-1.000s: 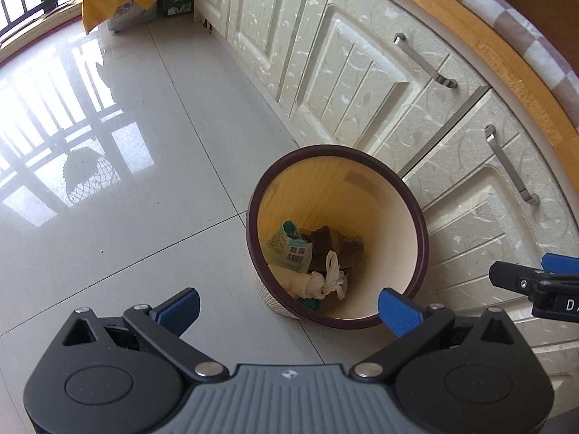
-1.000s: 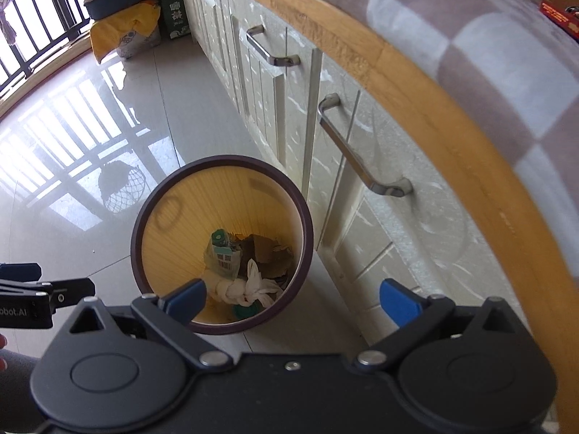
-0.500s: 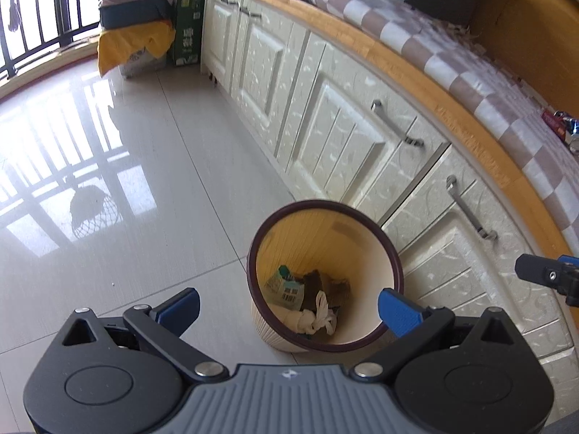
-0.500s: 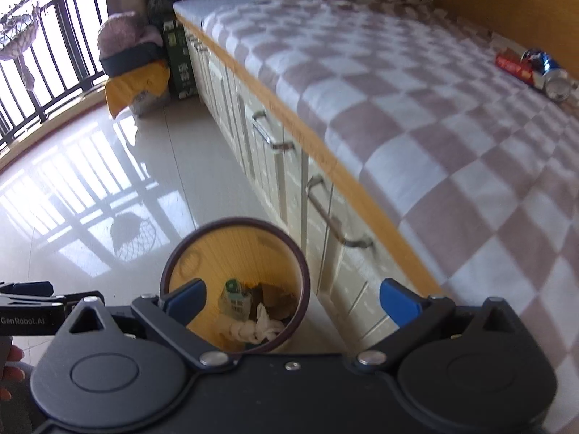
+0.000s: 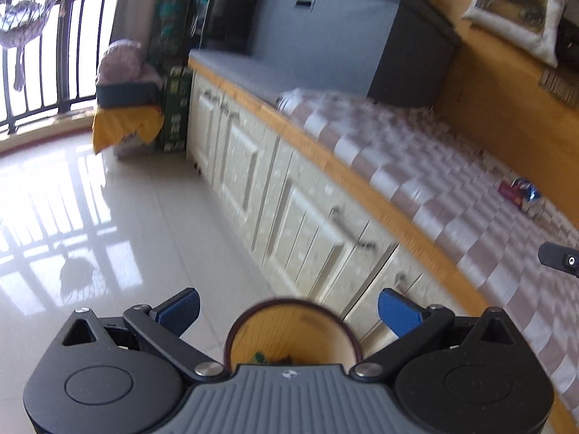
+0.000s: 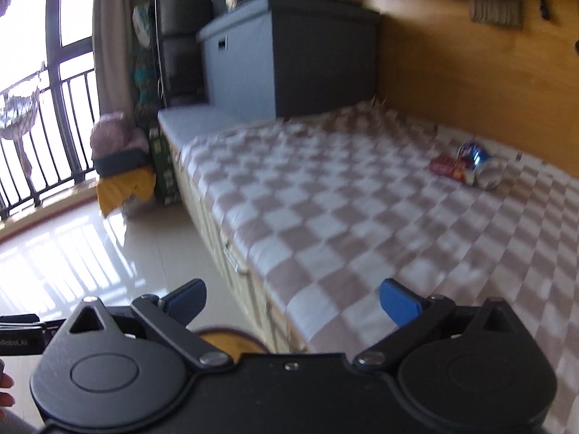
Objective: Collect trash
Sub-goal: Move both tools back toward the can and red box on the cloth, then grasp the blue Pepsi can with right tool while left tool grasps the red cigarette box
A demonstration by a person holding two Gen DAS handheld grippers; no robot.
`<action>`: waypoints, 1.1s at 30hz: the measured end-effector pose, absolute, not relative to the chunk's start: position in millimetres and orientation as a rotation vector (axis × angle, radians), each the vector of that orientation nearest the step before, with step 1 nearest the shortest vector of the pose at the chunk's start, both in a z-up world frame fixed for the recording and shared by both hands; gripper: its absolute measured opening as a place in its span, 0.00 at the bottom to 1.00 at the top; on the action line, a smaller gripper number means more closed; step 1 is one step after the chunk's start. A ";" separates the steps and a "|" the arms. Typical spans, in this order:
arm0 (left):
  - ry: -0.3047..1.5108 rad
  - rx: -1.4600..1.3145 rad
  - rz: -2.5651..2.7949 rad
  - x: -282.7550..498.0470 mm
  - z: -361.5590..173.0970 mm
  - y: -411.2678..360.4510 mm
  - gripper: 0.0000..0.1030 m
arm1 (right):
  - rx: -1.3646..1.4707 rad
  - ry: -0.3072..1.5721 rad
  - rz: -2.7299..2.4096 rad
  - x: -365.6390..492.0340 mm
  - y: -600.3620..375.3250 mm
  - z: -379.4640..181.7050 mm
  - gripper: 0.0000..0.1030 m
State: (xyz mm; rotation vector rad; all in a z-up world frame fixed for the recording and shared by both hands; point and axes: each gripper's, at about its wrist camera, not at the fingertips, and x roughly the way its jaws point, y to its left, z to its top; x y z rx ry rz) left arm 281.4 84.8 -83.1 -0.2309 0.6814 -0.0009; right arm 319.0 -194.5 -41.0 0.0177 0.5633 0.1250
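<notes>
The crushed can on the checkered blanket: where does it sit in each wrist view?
Left wrist: crushed can far right, mid-height, beside a red packet.
Right wrist: crushed can upper right, beside the red packet.
Shared landmark: grey storage box at the blanket's far end.

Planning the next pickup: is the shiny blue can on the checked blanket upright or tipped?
Tipped: the shiny blue can lies sideways on the checked blanket.

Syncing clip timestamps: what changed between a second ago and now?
Both tools swung up from the trash bin toward the checkered bed cover; the bin has dropped to the bottom of both views. A crushed can and red wrapper on the cover came into sight. Nothing grabbed or released. Unchanged: left tool and right tool open and empty, trash in the bin.
</notes>
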 end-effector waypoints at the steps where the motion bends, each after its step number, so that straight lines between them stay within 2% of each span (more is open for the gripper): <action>1: 0.655 -0.226 -0.006 283.5 -76.7 81.5 1.00 | 0.020 0.527 0.119 318.6 -199.5 -35.3 1.00; 10: 0.493 -0.184 -0.082 323.8 -31.9 33.3 1.00 | -0.007 0.289 0.045 332.1 -256.5 13.1 1.00; 18: 0.412 -0.111 -0.173 380.8 -6.4 -37.1 1.00 | -0.085 0.176 -0.054 376.6 -317.9 41.9 1.00; 33: 0.422 0.001 -0.366 475.7 -32.9 -163.2 1.00 | -0.003 0.227 -0.210 497.3 -406.2 -3.0 1.00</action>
